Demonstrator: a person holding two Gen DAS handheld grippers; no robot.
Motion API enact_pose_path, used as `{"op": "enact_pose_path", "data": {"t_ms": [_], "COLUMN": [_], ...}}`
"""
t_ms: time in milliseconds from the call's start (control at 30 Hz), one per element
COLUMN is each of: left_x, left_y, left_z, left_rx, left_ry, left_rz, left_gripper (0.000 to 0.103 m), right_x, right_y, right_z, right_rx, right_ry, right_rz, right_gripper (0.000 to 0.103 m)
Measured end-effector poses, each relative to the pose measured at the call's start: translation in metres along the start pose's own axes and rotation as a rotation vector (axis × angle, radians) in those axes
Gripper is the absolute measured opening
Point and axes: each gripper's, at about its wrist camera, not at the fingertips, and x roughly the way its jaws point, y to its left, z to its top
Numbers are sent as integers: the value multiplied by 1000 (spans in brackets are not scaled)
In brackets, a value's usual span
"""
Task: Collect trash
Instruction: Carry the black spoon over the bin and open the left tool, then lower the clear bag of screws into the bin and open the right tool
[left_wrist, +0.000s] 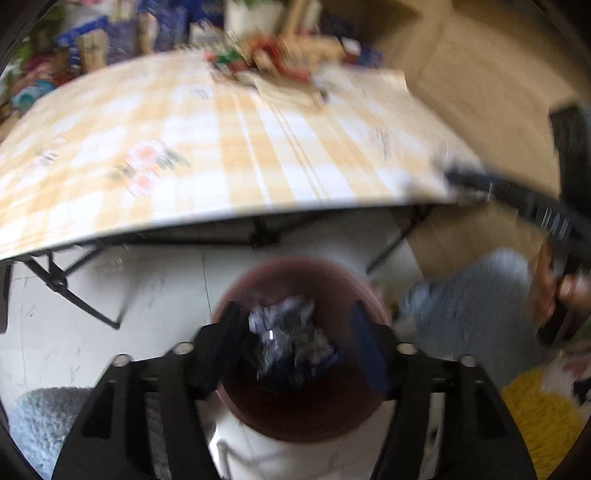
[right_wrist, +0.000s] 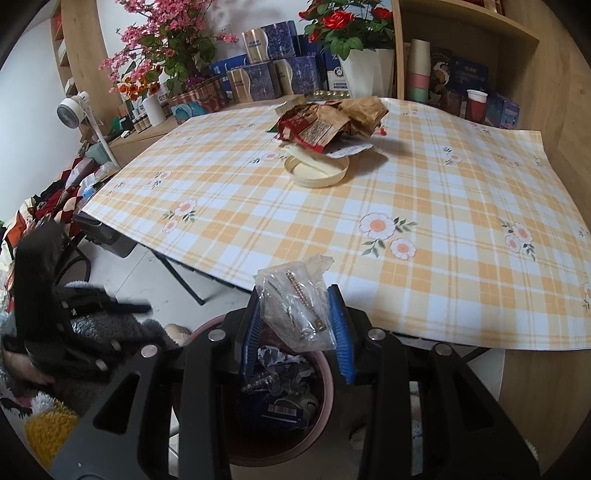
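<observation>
My left gripper (left_wrist: 297, 321) hangs open over a reddish-brown bin (left_wrist: 332, 417) on the floor. A crumpled piece of grey-white trash (left_wrist: 286, 332) shows between its fingers and touches neither of them; blur hides whether it is falling or lying in the bin. My right gripper (right_wrist: 295, 295) is shut on a clear plastic bag (right_wrist: 295, 317) with small metal pieces inside, held over the bin (right_wrist: 327, 387), which holds wrappers. Red wrappers and brown paper (right_wrist: 325, 122) lie on a round cream lid (right_wrist: 317, 173) at the far side of the plaid table (right_wrist: 443, 221).
The table's near edge overhangs the bin, with black folding legs (left_wrist: 74, 291) beneath. Flowers, boxes and cups crowd the shelves (right_wrist: 461, 74) behind; a white fan (right_wrist: 72, 109) stands far left. A yellow rug (left_wrist: 535, 417) and a person's fuzzy sleeve (left_wrist: 469, 295) flank the bin.
</observation>
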Motion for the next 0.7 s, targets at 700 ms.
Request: {"op": "enact_pose_path", "data": {"t_ms": [700], "left_x": [-79], "left_y": [56], "left_z": [2], "left_rx": [-150], "left_ry": [-445], "left_rz": [263], "left_gripper": [97], "right_x": [60], "right_y": [45], "right_z": [-46], "right_rx": [-139], "right_ry": [244], "right_rz": [79], "right_gripper": [37]}}
